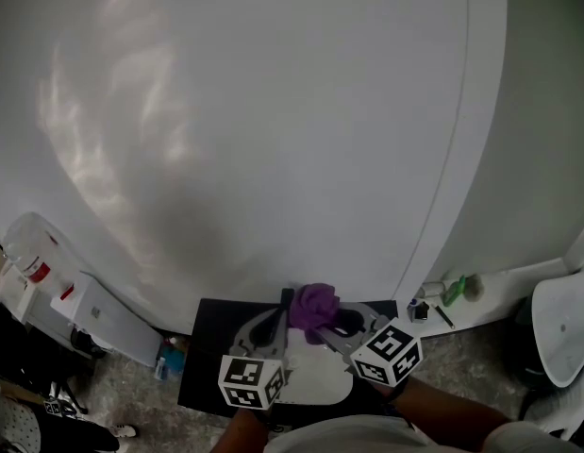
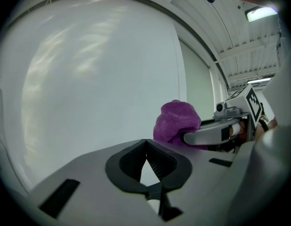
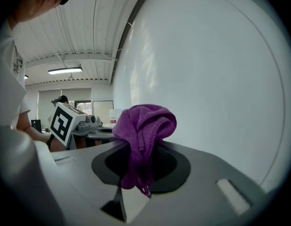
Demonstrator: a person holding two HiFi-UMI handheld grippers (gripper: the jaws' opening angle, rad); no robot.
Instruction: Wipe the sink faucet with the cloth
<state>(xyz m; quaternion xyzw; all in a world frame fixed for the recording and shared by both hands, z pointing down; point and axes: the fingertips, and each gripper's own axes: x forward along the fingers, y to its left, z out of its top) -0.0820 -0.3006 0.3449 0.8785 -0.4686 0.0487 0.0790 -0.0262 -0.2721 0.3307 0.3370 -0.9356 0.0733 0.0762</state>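
A bunched purple cloth [image 1: 317, 307] sticks up from my right gripper [image 1: 320, 327], which is shut on it, low in the head view. From the right gripper view the cloth [image 3: 145, 126] bulges above the jaws and a tail hangs down between them at the right gripper [image 3: 139, 147]. My left gripper [image 1: 275, 327] is just left of it, shut with nothing held; its tips meet at the left gripper [image 2: 145, 142]. The cloth [image 2: 177, 121] shows to its right. No faucet or sink is in view.
A large white wall panel [image 1: 273, 140] fills most of every view, close ahead. Below lie a black mat [image 1: 207, 347], white containers [image 1: 32, 258] at the left, small items on a ledge [image 1: 447, 295] and a white chair [image 1: 565, 328] at the right.
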